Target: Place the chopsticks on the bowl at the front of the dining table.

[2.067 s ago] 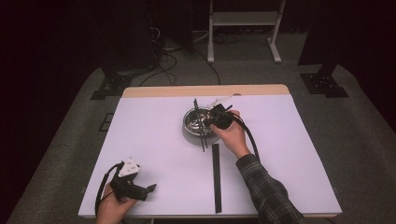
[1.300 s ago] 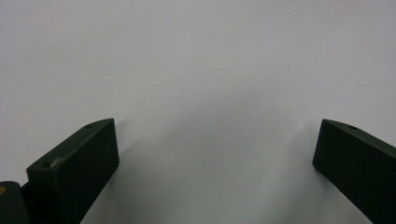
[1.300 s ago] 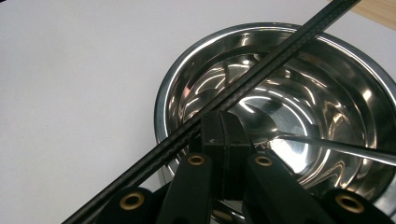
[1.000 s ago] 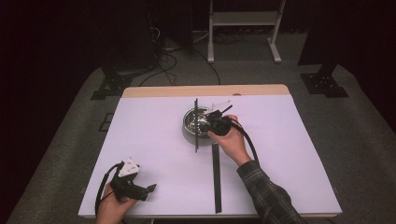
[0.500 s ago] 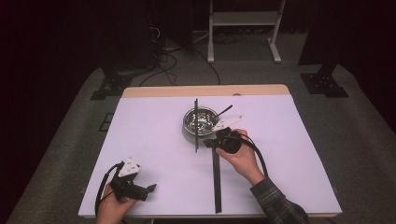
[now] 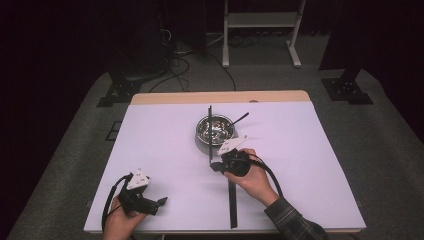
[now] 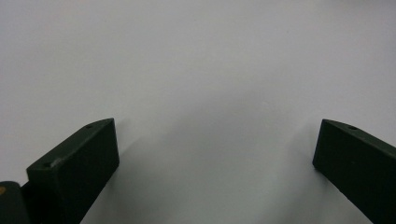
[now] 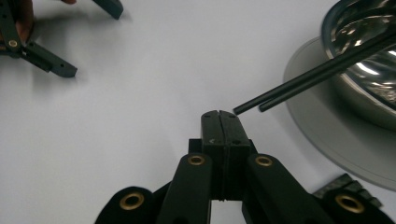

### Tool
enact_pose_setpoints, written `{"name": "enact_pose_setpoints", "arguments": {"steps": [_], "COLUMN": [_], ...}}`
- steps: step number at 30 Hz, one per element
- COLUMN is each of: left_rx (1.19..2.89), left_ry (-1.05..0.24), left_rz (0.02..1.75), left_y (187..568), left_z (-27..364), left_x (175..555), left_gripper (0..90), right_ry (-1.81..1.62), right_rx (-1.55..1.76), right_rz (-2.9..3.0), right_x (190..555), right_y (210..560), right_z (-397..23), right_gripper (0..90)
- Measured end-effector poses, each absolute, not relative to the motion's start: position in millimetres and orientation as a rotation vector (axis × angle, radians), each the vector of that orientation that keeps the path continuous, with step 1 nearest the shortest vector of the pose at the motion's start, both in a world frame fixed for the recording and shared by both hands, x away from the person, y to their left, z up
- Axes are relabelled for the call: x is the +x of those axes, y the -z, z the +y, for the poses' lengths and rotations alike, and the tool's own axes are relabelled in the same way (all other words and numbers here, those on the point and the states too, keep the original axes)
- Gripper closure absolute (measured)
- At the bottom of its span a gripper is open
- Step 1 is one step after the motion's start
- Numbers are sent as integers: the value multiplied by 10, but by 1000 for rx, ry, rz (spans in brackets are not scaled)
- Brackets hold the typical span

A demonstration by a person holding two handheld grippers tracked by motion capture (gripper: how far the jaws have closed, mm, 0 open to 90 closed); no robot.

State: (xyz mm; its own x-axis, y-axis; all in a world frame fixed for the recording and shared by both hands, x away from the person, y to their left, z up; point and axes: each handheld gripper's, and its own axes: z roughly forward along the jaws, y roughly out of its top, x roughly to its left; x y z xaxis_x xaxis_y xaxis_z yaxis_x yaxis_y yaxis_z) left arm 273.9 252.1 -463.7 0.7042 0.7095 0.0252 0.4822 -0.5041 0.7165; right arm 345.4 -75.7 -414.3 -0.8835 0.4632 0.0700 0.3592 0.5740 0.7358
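The right claw (image 8: 219,114) has its two black jaws pressed flat together with nothing between them. It sits just in front of the metal bowl (image 6: 216,129), on the person's side, and the near ends of the pair of black chopsticks (image 8: 317,72) lie just beside its tip, apart from it. The chopsticks rest across the bowl's rim, sloping down to the white counter (image 6: 310,150). A black strip (image 6: 232,202) lies on the counter nearer the person than the bowl. The left claw (image 6: 161,201), well away from the bowl toward the near left corner, stands wide open and empty over bare counter.
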Motion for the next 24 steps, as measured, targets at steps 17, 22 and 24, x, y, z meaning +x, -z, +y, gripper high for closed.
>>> {"name": "enact_pose_setpoints", "arguments": {"steps": [17, 22, 24], "left_rx": [2204, 2204, 2204], "left_ry": [-416, -416, -416], "left_rz": [902, 902, 902], "left_y": [4637, 4637, 4636], "left_z": [2522, 2522, 2523], "left_x": [2740, 2740, 2740], "left_gripper": [0, 0, 0], "right_ry": [-1179, -1178, -1176], "right_rx": [737, 745, 750], "right_rz": [2634, 2630, 2630], "right_x": [3558, 3579, 3584], "right_y": [4200, 4205, 4208], "right_z": [-690, -690, -693], "right_gripper": [900, 900, 900]}}
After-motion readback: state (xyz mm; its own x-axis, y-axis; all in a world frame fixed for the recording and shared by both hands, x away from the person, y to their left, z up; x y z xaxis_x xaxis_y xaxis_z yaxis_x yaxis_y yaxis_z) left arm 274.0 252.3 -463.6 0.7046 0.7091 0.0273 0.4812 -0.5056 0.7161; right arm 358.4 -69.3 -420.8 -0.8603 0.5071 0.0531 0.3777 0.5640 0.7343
